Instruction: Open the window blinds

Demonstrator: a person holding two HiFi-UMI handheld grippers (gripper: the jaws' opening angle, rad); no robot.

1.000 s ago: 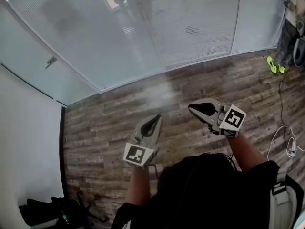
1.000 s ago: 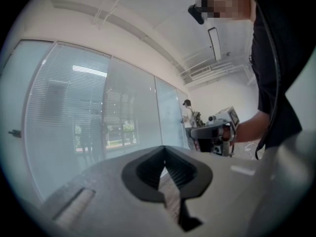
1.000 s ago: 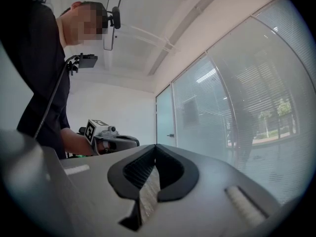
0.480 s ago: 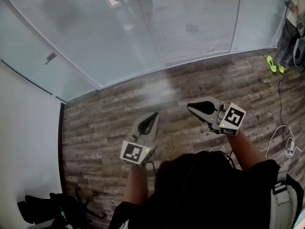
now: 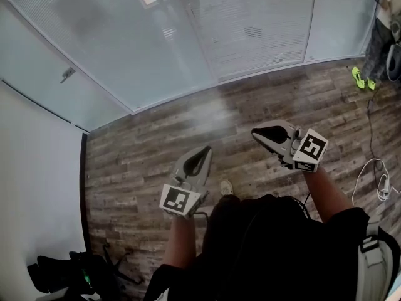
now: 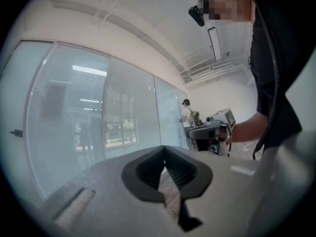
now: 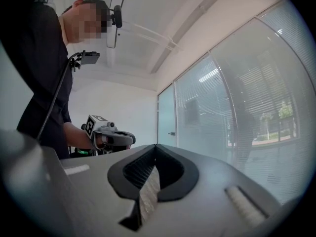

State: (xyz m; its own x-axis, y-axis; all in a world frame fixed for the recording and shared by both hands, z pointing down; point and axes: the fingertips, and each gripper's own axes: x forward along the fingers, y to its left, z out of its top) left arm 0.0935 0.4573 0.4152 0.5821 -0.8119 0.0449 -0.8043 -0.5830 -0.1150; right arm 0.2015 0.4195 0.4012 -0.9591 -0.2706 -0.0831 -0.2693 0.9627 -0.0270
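Left gripper (image 5: pixel 204 150), hand-held: jaws pressed together, nothing between them, pointing level toward the glass wall (image 5: pixel 125 61). Right gripper (image 5: pixel 255 132): jaws likewise closed and empty, beside the left one, the 2 not touching. Window blinds (image 5: pixel 250 30): slats behind the glass panels, ahead of both grippers and well apart from them, untouched. Wood-plank floor (image 5: pixel 156 149): bare stretch between the grippers and the wall's base edge, which runs from mid-left up to the upper right. White wall (image 5: pixel 37 187): bounds the left side; dark gear (image 5: pixel 62 274) lies at its foot in the lower-left corner. White cable (image 5: pixel 376 180): on the floor at right. 1 bystander (image 5: pixel 382 24) in neon-yellow shoes (image 5: pixel 360 80): far upper right, near the glass. Door handle (image 5: pixel 67 74): on the left glass panel. Change since 1 second back: both grippers in nearly the same places, and a pale shoe toe (image 5: pixel 226 187) now shows between the arms.
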